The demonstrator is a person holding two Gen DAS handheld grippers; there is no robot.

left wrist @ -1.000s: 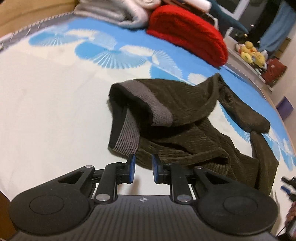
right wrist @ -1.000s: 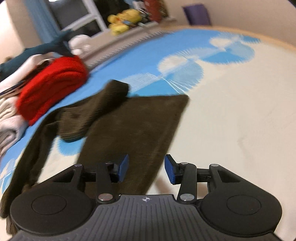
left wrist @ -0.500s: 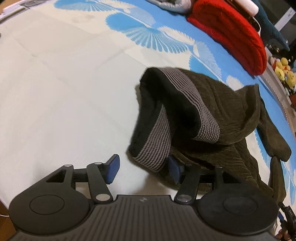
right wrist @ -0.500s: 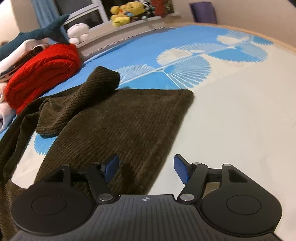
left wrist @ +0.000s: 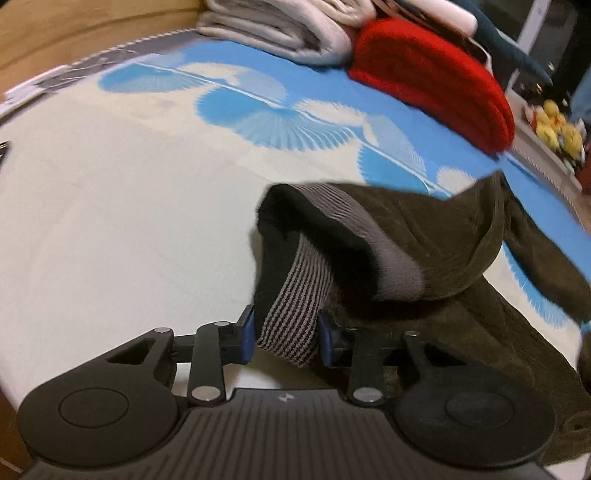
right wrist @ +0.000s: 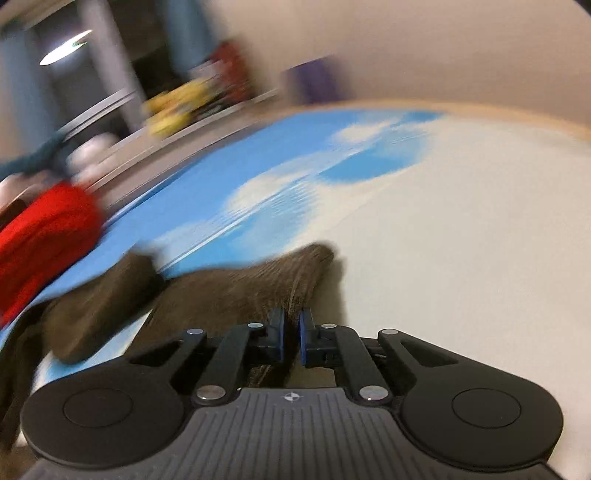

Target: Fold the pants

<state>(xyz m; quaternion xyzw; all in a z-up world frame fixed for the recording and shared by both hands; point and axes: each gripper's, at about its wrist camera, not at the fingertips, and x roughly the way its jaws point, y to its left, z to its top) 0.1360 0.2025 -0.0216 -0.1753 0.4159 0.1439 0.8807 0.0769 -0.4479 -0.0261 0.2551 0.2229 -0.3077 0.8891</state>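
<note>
Pants [left wrist: 458, 258]: dark olive-brown, ribbed like corduroy; they read as blurred brown in my right view [right wrist: 236, 291]. Waistband [left wrist: 291, 325]: grey with fine black stripes, black inside. My left gripper [left wrist: 286, 338]: black body, blue pads [left wrist: 248, 334]; my right gripper [right wrist: 291, 338] the same. Bed sheet [left wrist: 110, 221]: cream, with bright blue and white fan shapes. Folded red knit [left wrist: 436, 81] at the far edge. Pale grey-white folded stack [left wrist: 280, 26] beside it. Yellow plush toys [left wrist: 557, 125] beyond.

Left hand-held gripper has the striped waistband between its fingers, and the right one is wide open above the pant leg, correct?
Not quite. The right hand-held gripper is nearly shut, pinching the dark pants fabric, as the right wrist view shows. The left hand-held gripper does have the striped waistband between its fingers.
</note>
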